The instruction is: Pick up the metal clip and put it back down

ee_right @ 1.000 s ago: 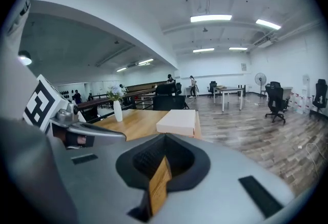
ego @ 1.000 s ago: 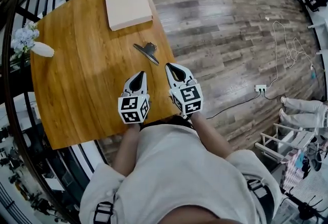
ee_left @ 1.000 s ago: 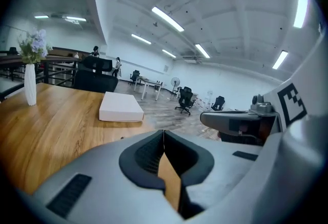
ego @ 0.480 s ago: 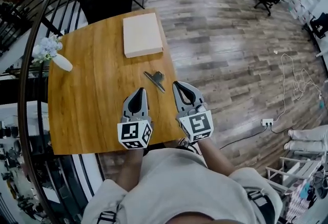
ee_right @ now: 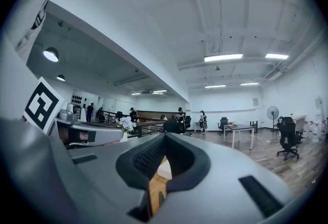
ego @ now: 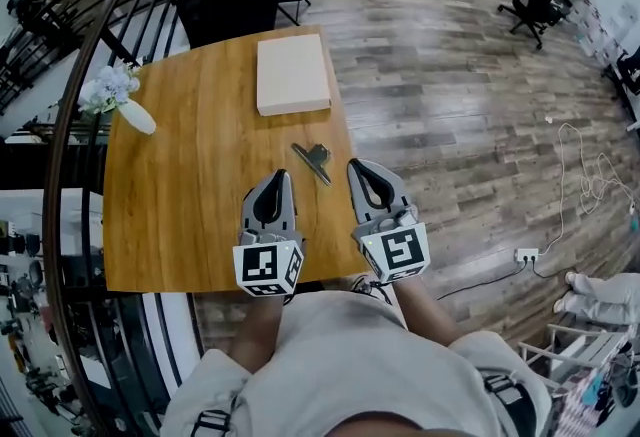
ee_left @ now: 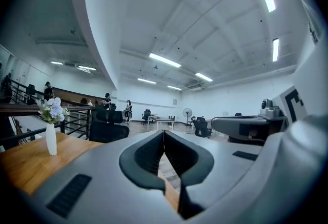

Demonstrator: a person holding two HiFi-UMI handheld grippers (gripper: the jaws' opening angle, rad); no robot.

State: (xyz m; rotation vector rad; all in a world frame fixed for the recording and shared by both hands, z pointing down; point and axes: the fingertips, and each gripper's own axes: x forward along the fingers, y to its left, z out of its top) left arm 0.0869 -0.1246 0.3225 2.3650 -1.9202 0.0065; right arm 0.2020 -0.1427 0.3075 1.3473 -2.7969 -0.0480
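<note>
Left gripper and right gripper are held side by side over the near edge of the table — both pairs of jaws pressed together, nothing pinched. The metal clip is seen lying on the wood just ahead, between the two tips, touched by neither.

No word, number or brand can be read. Only black-and-white square markers are seen: on the cube of the left gripper, at the lower middle of the head view, and on the cube of the right gripper, just to its right. One such marker is shown at the right edge of the left gripper view, another at the left of the right gripper view. Dark print on a sleeve, upper left of that view, is too blurred to be read.
</note>
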